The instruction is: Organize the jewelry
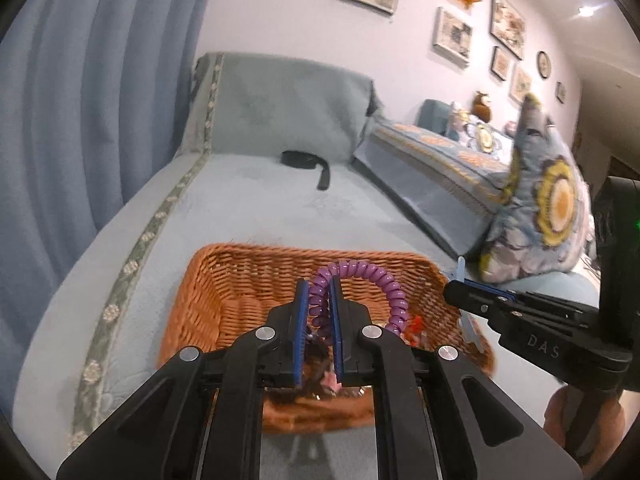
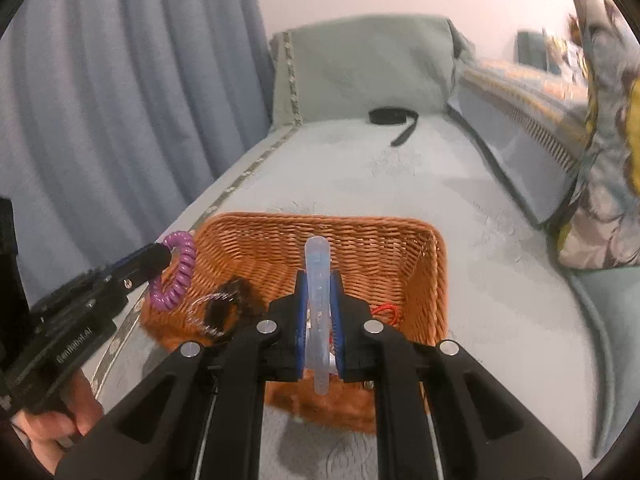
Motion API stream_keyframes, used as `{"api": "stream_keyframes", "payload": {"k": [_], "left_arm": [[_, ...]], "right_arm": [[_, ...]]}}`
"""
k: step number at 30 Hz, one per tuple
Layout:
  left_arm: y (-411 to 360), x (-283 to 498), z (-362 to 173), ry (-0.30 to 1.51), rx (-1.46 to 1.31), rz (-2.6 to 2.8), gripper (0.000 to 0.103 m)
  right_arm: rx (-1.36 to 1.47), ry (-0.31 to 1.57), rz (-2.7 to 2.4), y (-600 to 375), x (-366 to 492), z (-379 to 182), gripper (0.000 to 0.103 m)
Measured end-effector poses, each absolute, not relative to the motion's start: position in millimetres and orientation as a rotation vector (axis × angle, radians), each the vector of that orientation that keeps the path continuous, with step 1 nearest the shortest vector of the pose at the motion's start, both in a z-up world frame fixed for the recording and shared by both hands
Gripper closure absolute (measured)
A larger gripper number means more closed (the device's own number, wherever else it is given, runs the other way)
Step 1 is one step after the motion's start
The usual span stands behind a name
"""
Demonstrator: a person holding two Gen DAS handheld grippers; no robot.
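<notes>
A woven orange basket [image 1: 224, 280] [image 2: 376, 240] sits on a pale green sofa seat. My left gripper [image 1: 319, 284] is shut on a purple spiral hair tie [image 1: 372, 276] and holds it above the basket; it also shows in the right wrist view [image 2: 176, 276]. My right gripper [image 2: 318, 276] is shut on a translucent pale blue bangle [image 2: 318, 256], above the basket; it enters the left wrist view from the right [image 1: 454, 294]. In the basket lie a dark fluffy hair band [image 2: 232, 304], a clear beaded bracelet [image 2: 200, 316] and a red string piece [image 2: 386, 312].
A black strap [image 1: 308, 162] [image 2: 394, 118] lies at the far end of the seat by the back cushion [image 1: 288, 108]. A flowered pillow [image 1: 544, 208] leans at the right. Blue curtains [image 1: 92, 100] hang at the left.
</notes>
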State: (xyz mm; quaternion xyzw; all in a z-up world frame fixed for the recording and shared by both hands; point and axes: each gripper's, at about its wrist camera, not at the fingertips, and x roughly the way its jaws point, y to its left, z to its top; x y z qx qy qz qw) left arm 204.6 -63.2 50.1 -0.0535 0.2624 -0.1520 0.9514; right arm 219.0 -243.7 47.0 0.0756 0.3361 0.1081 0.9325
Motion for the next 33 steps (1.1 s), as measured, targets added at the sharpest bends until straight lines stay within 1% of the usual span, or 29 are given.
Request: {"api": "stream_keyframes", "payload": {"k": [5,11,12,13,15,16,17,20,22,24,27,28,29,30,31,32,33], "left_arm": [[-78.8,223.7,29.6,0.56,-0.114,-0.273,0.094],[-87.4,230.7,12.8,0.598,-0.1,-0.279,0.094],[-86.7,229.1,12.5,0.595,-0.101,-0.283,0.092],[-85.0,226.8,12.3,0.589,-0.105,-0.289,0.085],[-80.2,220.1,16.8,0.571,-0.11,-0.291,0.077],[-78.0,217.4,19.0,0.565,-0.112,-0.291,0.076],[-75.0,214.2,22.0,0.561,-0.119,-0.296,0.076],[-61.5,196.5,34.0,0.543,-0.147,-0.307,0.075],[-52.9,179.5,43.2,0.519,-0.151,-0.306,0.067],[-42.0,157.0,53.5,0.489,-0.157,-0.302,0.061],[-29.8,123.3,65.0,0.461,-0.158,-0.306,0.06],[-26.9,112.0,67.5,0.454,-0.155,-0.306,0.058],[-24.2,101.6,69.0,0.447,-0.152,-0.305,0.057],[-21.0,89.2,69.9,0.439,-0.15,-0.301,0.054],[-18.6,80.8,70.4,0.434,-0.149,-0.297,0.049],[-16.2,69.3,69.9,0.425,-0.147,-0.287,0.047],[-14.2,58.0,68.7,0.409,-0.144,-0.276,0.044]], "right_arm": [[0.171,0.754,0.214,-240.7,247.9,23.7,0.094],[0.145,0.783,0.22,-238.1,252.7,10.6,0.094],[0.144,0.785,0.225,-238.7,252.2,10.5,0.093],[0.142,0.791,0.228,-238.2,251.7,9.9,0.093],[0.145,0.796,0.223,-239.1,248.9,11.0,0.085],[0.152,0.795,0.223,-239.6,246.7,12.2,0.074],[0.159,0.789,0.226,-241.1,242.9,14.8,0.071],[0.17,0.771,0.242,-244.6,226.2,27.0,0.071],[0.185,0.755,0.259,-246.3,210.9,36.6,0.071],[0.194,0.724,0.274,-246.4,185.9,47.4,0.071],[0.193,0.69,0.283,-243.7,155.3,57.3,0.07],[0.193,0.675,0.284,-241.7,140.4,59.5,0.069],[0.189,0.662,0.283,-239.7,128.0,60.6,0.063],[0.182,0.644,0.272,-237.4,114.7,61.1,0.059],[0.176,0.631,0.264,-234.7,105.7,61.9,0.053],[0.165,0.615,0.257,-231.4,93.7,60.8,0.05],[0.153,0.601,0.246,-228.0,82.8,59.5,0.05]]}}
